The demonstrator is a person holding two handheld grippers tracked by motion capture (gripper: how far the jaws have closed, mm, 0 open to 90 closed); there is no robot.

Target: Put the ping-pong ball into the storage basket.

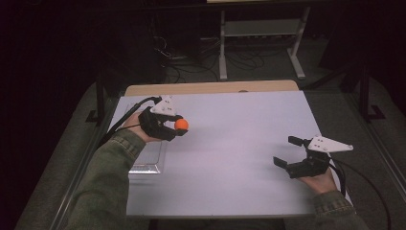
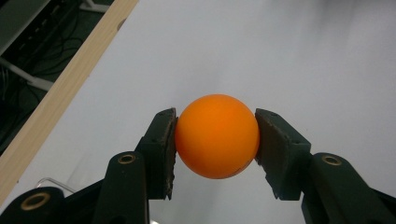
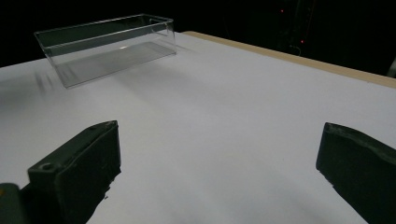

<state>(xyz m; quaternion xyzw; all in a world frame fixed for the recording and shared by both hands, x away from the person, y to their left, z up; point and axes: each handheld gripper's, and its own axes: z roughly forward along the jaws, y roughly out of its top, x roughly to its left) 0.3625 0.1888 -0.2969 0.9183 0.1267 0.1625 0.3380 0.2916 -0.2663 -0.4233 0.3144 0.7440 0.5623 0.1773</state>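
The orange ball (image 2: 217, 136) sits clamped between the left gripper's (image 2: 215, 140) fingers (image 2: 161, 149).

Looking along the left gripper (image 2: 215, 140) and its two black jaws, rising from the bottom edge. Clamping an orange ball (image 2: 217, 136) between the pads (image 2: 164, 151), one pressing on each side at about the ball's middle. Holding the ball clear above a white table (image 2: 289, 56), bare and evenly lit behind it. Running along the table's left side, a wood edge (image 2: 65, 93), slanting from top centre to lower left. Lying beyond that edge, dark floor with cables (image 2: 18, 79). Peeking out at bottom left, a clear rim (image 2: 51, 183), too little showing to identify.
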